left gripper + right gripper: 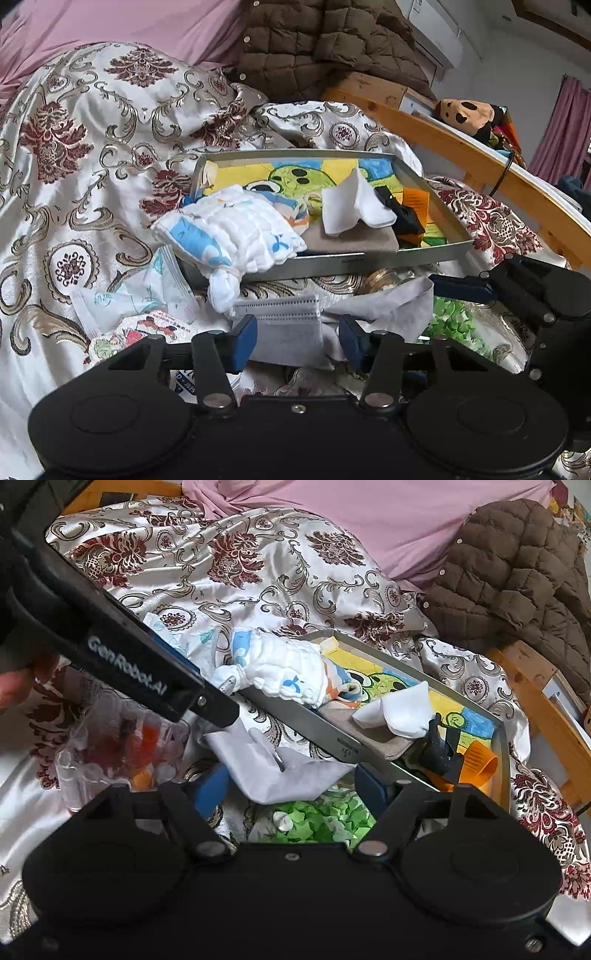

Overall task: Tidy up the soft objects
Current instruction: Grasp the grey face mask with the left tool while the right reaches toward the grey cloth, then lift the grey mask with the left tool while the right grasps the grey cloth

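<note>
Soft objects heaped on and around a metal tray (332, 260), on a crumpled satin bedspread (74, 147) with a maroon and gold pattern. Behind the bedspread, a pink sheet (110, 22) and a brown quilted jacket (314, 44). At the right edge, a wooden bed rail (461, 147) with a plush toy (469, 110) lying beyond it.

Lining the tray, a cartoon-printed towel (295, 173) in yellow, green and blue. Draped over the tray's near left corner, a white gauze cloth (236, 232) with blue prints, knotted end hanging outside the rim. Inside the tray, a flat beige cloth (351, 240) against the near wall, with a white sock (351, 206) resting on it. Beside the sock, something black and something orange, too tangled to identify.

In front of the tray, on the bedspread, a grey face mask (277, 314), and just right of it a pale grey cloth (388, 306) lying over a clear container of green bits (450, 321).

Left gripper (297, 332) low over the bedspread, jaws partly apart and straddling the face mask, pads not visibly clamped on it. Right gripper (290, 790) just beside it, jaws likewise apart, with the pale grey cloth lying between the blue pads and not pinched.
</note>
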